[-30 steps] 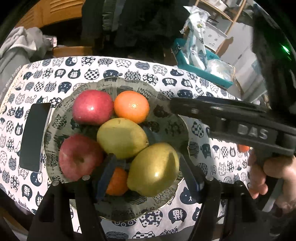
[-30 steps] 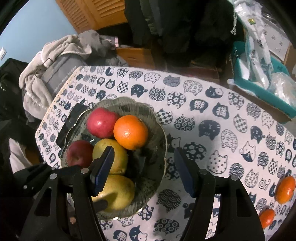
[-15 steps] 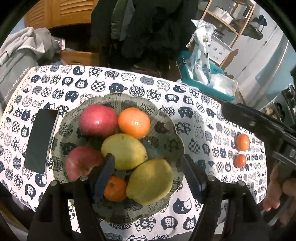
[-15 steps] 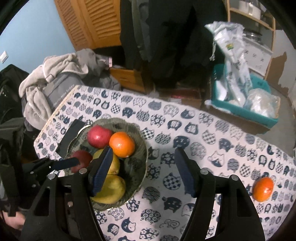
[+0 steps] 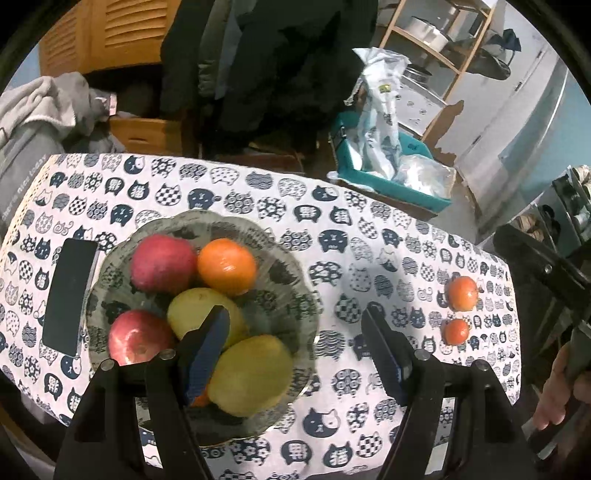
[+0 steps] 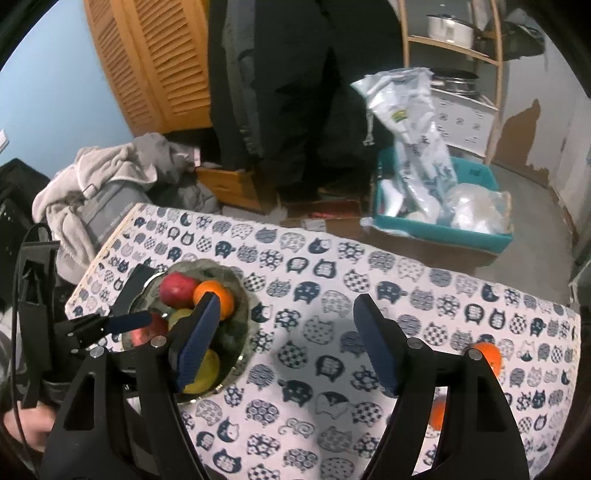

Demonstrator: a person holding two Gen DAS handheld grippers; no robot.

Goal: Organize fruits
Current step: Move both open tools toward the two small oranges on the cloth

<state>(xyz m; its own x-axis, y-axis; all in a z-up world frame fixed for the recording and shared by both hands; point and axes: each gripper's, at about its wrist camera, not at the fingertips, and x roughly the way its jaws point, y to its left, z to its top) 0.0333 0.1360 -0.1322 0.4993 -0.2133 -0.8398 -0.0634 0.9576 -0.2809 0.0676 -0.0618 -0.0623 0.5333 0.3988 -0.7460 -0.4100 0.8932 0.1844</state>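
A lived-in home is shown. A cat-print tablecloth (image 5: 369, 236), hung coats (image 6: 295, 92) and a pot (image 6: 450, 27) on a shelf (image 6: 495, 92) are seen.

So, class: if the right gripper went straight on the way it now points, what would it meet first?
Probably the bare tablecloth. The right gripper, jaws opening with nothing between them, aims at cloth between the fruit bowl and the loose oranges. Depth is hard to judge.

Fruit piled in bowl (image 5: 295, 280) – phone (image 5: 68, 299) just left; 2 tangerines (image 5: 461, 293) well right on tablecloth (image 5: 369, 229).
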